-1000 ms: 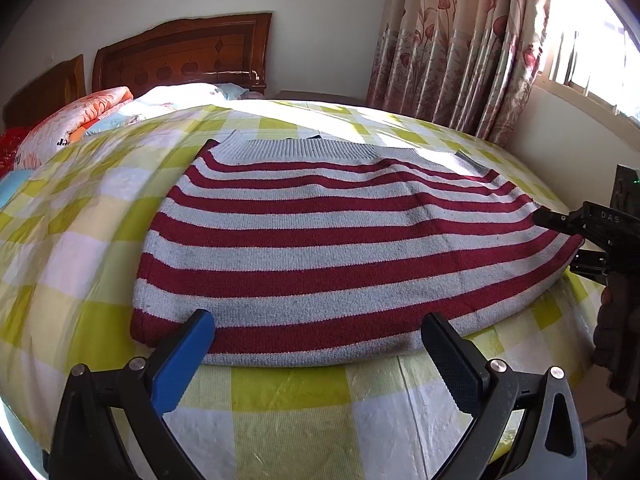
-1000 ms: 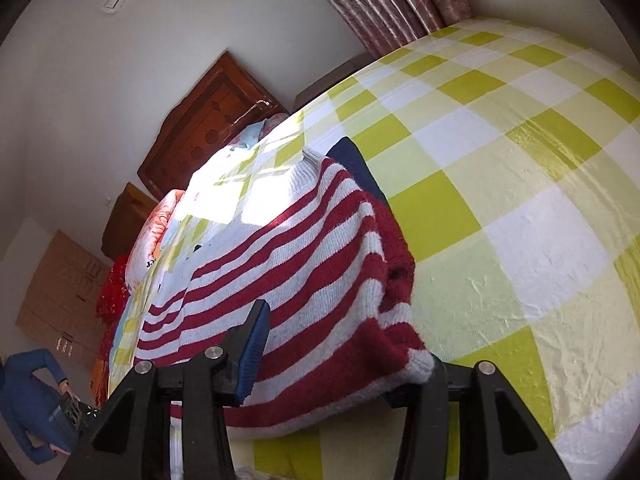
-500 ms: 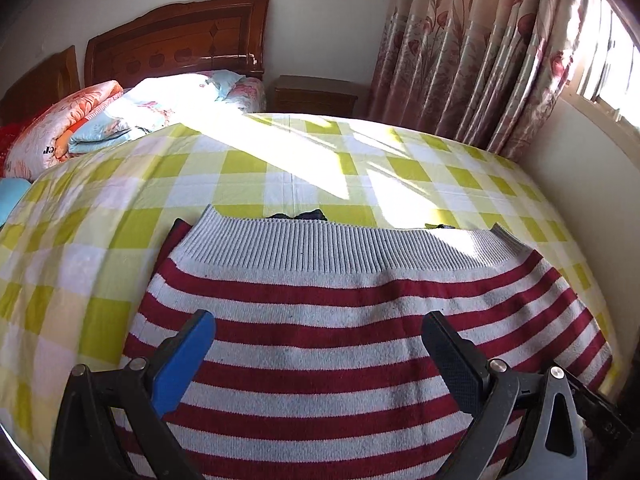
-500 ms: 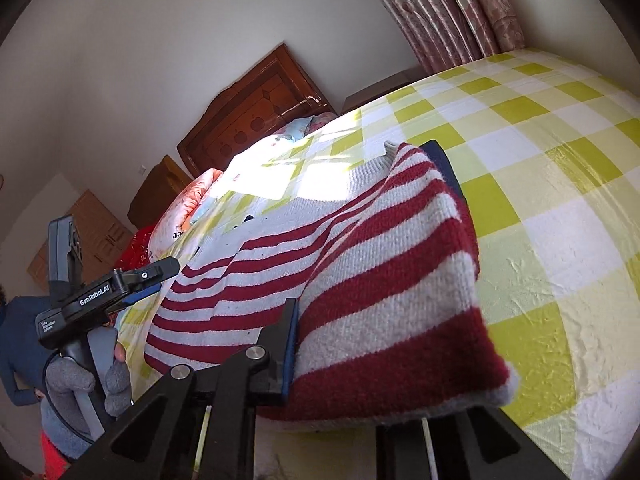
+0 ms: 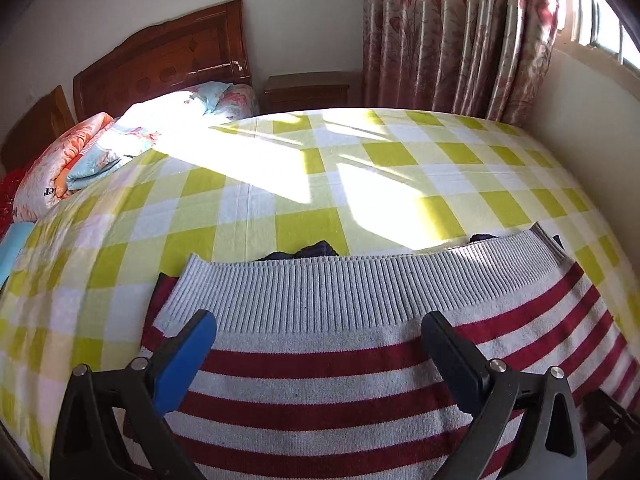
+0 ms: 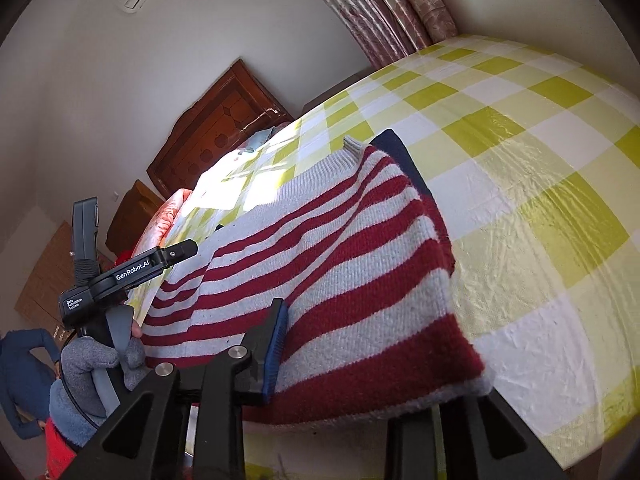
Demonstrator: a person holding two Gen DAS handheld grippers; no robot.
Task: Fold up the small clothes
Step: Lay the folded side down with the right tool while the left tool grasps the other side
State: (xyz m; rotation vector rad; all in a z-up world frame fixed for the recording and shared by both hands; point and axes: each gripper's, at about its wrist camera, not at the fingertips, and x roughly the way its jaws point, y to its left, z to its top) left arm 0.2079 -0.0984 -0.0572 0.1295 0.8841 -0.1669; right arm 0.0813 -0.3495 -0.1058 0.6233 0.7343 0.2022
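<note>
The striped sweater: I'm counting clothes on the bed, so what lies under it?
Dark navy fabric peeks out past the striped sweater at its ribbed edge, on the checked sheet. The sweater covers the rest.

A red-and-grey striped knitted sweater (image 5: 360,384) is lying folded on the near part of the bed, its wide grey ribbed hem (image 5: 360,292) facing the far side and running left to right. Its stripes are running parallel to that hem. A dark navy part (image 5: 316,250) is peeking out from beneath the hem at the far edge. In the right wrist view the sweater (image 6: 340,272) is sitting as a thick layered stack, with the navy layer (image 6: 404,164) showing along its right edge.
</note>
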